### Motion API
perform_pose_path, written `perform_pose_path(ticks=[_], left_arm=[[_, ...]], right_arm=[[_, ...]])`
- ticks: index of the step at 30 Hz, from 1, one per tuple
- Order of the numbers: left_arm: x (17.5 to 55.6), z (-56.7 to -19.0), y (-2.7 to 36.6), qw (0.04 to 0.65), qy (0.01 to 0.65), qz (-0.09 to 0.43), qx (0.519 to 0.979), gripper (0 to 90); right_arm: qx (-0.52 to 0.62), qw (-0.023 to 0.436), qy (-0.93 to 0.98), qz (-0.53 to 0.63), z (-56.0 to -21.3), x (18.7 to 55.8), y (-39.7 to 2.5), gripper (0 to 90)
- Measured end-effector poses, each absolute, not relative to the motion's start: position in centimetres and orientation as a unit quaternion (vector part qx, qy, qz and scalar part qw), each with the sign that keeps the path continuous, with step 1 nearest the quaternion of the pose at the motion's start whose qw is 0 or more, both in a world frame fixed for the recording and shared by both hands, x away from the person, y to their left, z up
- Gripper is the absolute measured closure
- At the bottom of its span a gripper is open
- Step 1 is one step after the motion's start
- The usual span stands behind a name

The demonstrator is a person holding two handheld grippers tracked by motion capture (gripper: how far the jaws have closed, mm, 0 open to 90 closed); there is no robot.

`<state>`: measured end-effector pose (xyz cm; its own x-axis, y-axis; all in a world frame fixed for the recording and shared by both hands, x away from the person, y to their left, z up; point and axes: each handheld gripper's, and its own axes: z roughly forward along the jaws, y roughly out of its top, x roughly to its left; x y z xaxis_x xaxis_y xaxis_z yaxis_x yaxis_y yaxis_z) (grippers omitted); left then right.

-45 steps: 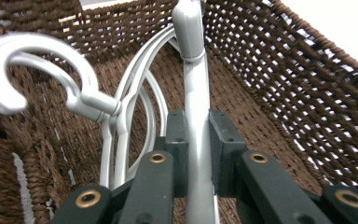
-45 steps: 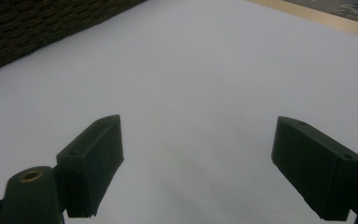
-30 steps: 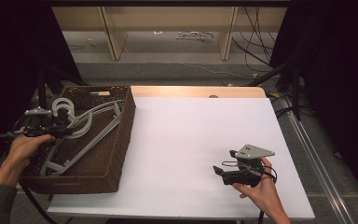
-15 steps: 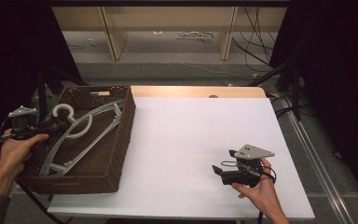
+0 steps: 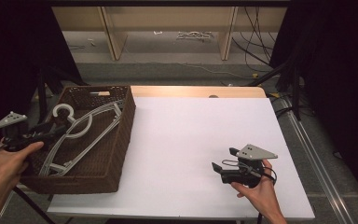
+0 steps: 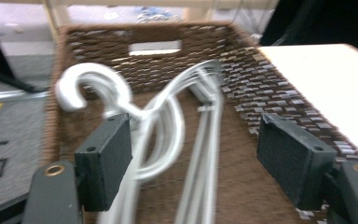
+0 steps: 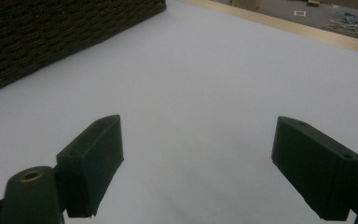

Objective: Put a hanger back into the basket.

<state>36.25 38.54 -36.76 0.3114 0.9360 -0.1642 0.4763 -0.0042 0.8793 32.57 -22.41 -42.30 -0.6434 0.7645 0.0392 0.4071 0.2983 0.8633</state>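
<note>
Since a second ago our left gripper [image 6: 193, 163] has drawn back past the basket [image 5: 121, 140] rim, jaws apart; white hangers [image 6: 168, 116] lie inside. Right gripper [image 5: 226, 169] rests gaping on the table [image 5: 191, 130]. Tangled hooks could snag, we reckon

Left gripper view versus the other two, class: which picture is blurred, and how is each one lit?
Left gripper view: hangers smeared by blur. Right gripper view: sharper, table evenly lit. High view: table bright, surroundings black.

White table [image 5: 191, 140], brown wicker basket [image 5: 116, 154] on its left edge
</note>
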Motion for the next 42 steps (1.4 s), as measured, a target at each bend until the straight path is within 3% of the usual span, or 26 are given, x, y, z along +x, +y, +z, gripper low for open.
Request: perform_pose_path(ticks=[11,19,42], left_arm=[[33.0,-35.0,32.9,0.543,0.468,0.243,0.654,20.0],[32.2,-35.3,29.6,0.555,0.422,0.230,0.679,16.3],[30.2,-37.2,23.2,0.585,0.353,0.225,0.695,16.5]], right_arm=[[0.366,0.196,0.780,0.468,-42.1,32.3,-22.1,17.2],[0.363,0.203,0.774,0.478,-42.0,32.2,-22.0,16.8],[0.352,0.206,0.766,0.498,-41.8,31.7,-21.5,16.8]])
